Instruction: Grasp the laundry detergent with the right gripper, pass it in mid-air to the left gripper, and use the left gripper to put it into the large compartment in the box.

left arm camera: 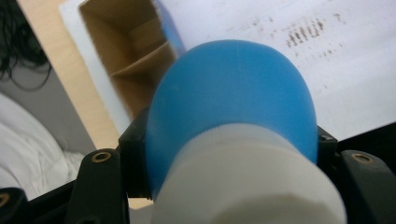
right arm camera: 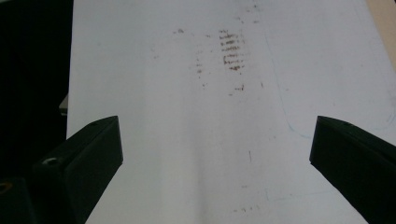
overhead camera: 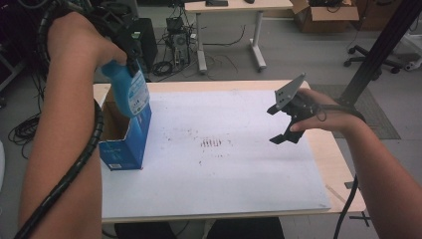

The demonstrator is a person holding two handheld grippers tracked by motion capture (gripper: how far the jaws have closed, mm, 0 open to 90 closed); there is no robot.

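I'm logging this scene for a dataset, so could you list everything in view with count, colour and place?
bottle: one, blue with a white cap, held over the open box at the table's left edge
box: one, blue outside and brown cardboard inside, top open, standing at the table's left
white sheet: one, covering most of the table, with brownish smudges near its middle
table: one, light wood
desk: one, light wood top, on the floor behind
cardboard carton: one, brown, far right on the floor
left tool: black, shut on the bottle
right tool: black, jaws open over the sheet, grey plate on top
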